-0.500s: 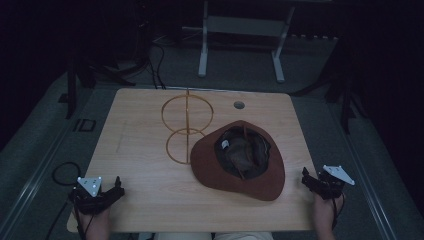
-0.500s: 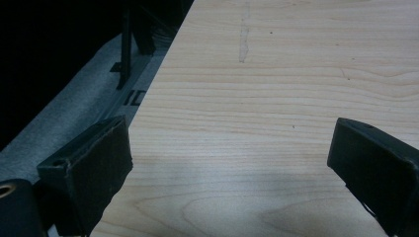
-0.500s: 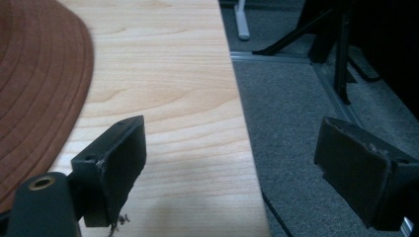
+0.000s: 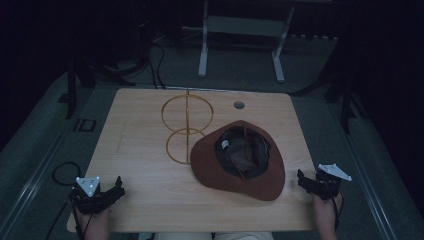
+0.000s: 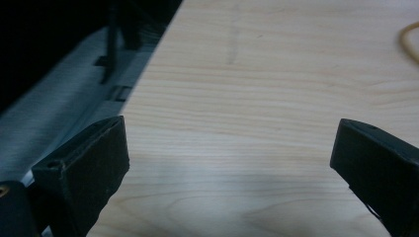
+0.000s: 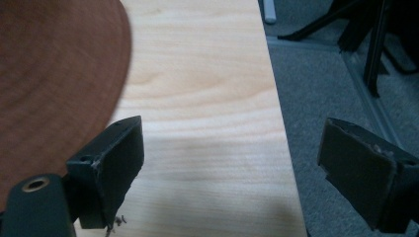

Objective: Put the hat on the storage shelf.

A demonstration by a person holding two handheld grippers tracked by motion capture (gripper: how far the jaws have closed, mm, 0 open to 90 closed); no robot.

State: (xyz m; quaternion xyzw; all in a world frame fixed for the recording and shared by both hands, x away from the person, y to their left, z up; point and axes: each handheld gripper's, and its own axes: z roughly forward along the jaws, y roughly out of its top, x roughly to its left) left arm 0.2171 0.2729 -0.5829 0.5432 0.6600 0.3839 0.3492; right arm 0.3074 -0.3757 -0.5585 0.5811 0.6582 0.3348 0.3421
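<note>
I see the brown felt hat (image 4: 239, 161) lying crown-down, dark lining showing; my left gripper (image 4: 119, 186) and right gripper (image 4: 301, 179) both gape empty

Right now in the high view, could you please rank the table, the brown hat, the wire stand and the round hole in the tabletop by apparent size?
1. table
2. brown hat
3. wire stand, somewhat smaller than the hat
4. round hole, by far the smallest
</note>
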